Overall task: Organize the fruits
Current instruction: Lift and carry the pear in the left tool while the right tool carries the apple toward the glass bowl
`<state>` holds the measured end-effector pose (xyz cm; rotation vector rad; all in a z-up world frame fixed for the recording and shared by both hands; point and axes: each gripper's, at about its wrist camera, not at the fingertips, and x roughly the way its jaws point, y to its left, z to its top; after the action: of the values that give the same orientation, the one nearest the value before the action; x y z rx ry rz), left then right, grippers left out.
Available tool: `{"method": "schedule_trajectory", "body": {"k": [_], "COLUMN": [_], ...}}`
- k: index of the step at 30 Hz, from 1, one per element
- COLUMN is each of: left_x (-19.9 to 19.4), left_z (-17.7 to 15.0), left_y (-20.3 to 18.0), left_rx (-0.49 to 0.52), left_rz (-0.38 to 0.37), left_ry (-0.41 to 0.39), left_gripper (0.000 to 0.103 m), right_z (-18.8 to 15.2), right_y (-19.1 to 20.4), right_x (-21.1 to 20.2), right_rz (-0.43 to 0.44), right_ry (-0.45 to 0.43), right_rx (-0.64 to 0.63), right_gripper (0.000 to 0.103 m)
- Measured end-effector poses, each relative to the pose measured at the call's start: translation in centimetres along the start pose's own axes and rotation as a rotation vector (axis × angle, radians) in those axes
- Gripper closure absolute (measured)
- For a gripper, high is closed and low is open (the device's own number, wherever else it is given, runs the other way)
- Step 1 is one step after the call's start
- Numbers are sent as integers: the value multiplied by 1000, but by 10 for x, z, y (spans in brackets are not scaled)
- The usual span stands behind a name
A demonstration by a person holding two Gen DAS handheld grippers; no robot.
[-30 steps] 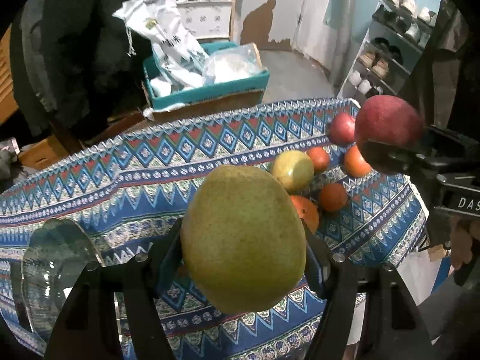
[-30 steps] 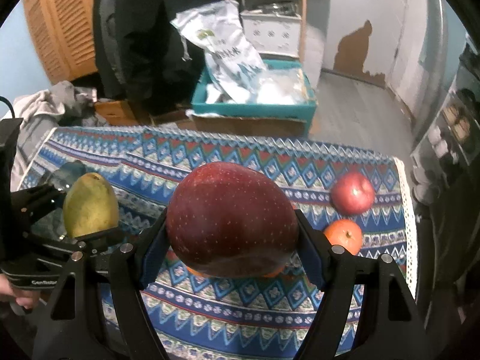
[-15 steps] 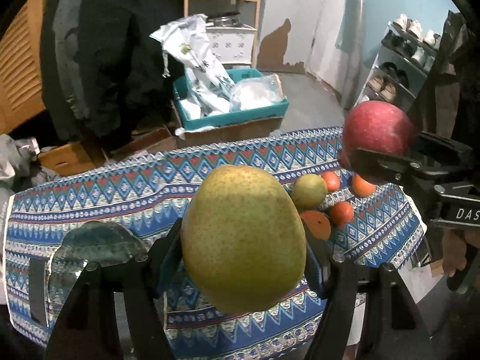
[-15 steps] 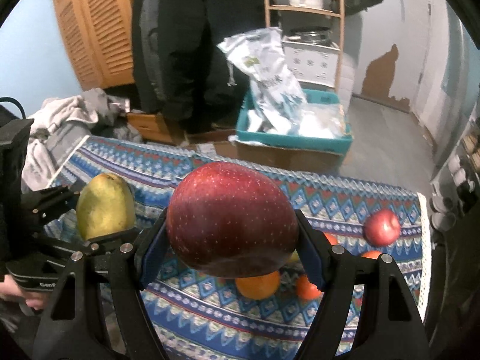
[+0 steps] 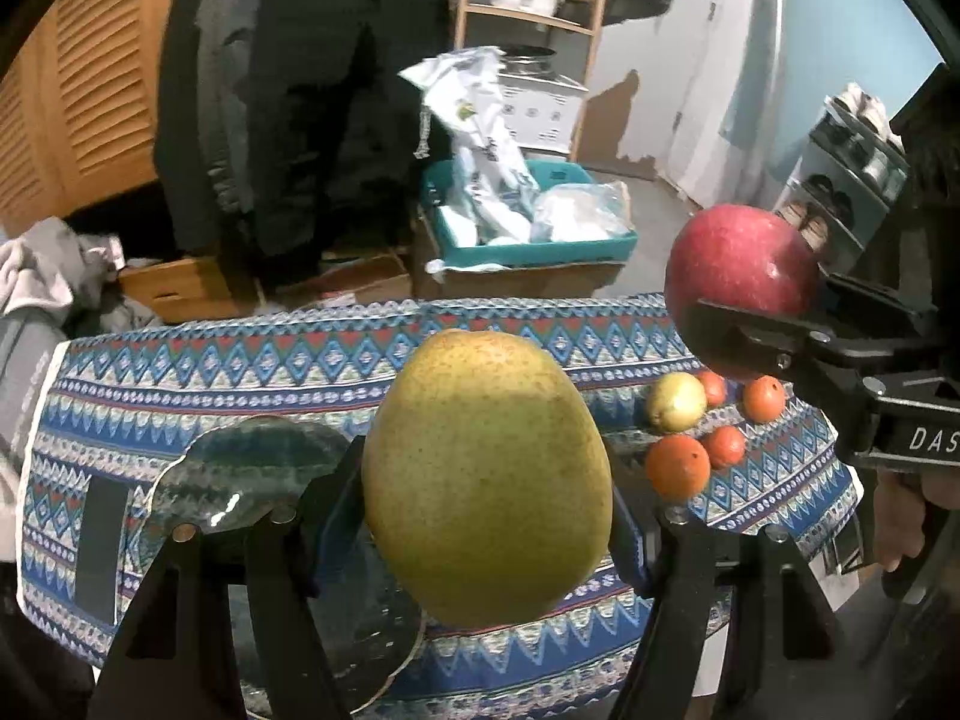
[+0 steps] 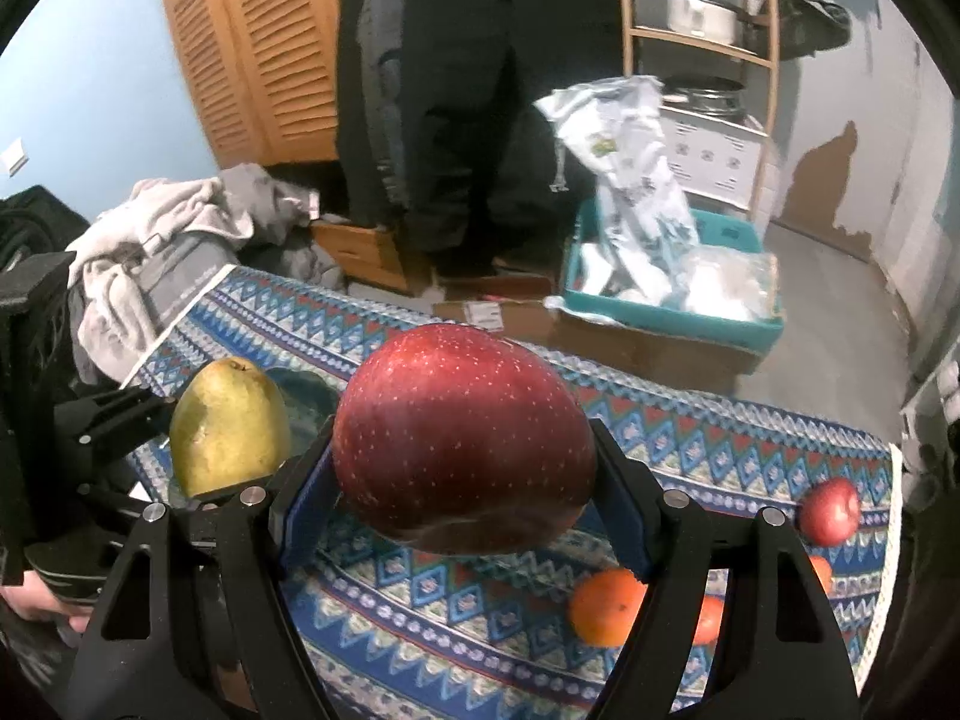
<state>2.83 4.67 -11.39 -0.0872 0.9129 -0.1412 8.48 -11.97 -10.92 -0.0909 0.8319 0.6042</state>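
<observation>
Since the earlier frame both grippers have lifted and carried their fruit toward the glass plate (image 5: 252, 468), so the loose fruit now sits farther off on the patterned tablecloth (image 5: 210, 372). Left gripper (image 5: 486, 516): clenched on a yellow-green pear (image 5: 486, 480), pads on both flanks, long axis roughly upright w/ stem end up. Right gripper (image 6: 465, 480): grasping a red apple (image 6: 462, 438) the same way. Relative to the plate: pear hangs directly above its near rim; apple is off to the right, w/ the left gripper between it and the plate. Left hand is thus nearer, so probably the pear goes down first. Remaining pile, i.e. small pear (image 5: 675, 402), oranges (image 5: 678, 465) and a second apple (image 6: 831, 510), lies well apart from the plate at the cloth's far-right end.
</observation>
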Motion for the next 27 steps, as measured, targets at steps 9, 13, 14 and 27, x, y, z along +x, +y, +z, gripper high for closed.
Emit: {"method": "schedule_trajectory", "body": {"k": [9, 13, 14, 27], "left_x": [-7, -5, -5, 14], "left_z": [-9, -14, -16, -46], "left_y": [40, 58, 62, 122], "left_rx": [-72, -103, -110, -221], "left_rz": [44, 62, 67, 162], "left_ry": [-7, 4, 7, 79], "left_gripper": [32, 32, 32, 32], "right_z": [16, 21, 23, 21], "right_y": [37, 52, 56, 88], "right_x": [30, 46, 52, 117], "right_rz": [52, 72, 78, 157], "right_ry": [24, 42, 48, 155], "right_rx": [-37, -50, -52, -62], "right_gripper": [27, 27, 27, 27]}}
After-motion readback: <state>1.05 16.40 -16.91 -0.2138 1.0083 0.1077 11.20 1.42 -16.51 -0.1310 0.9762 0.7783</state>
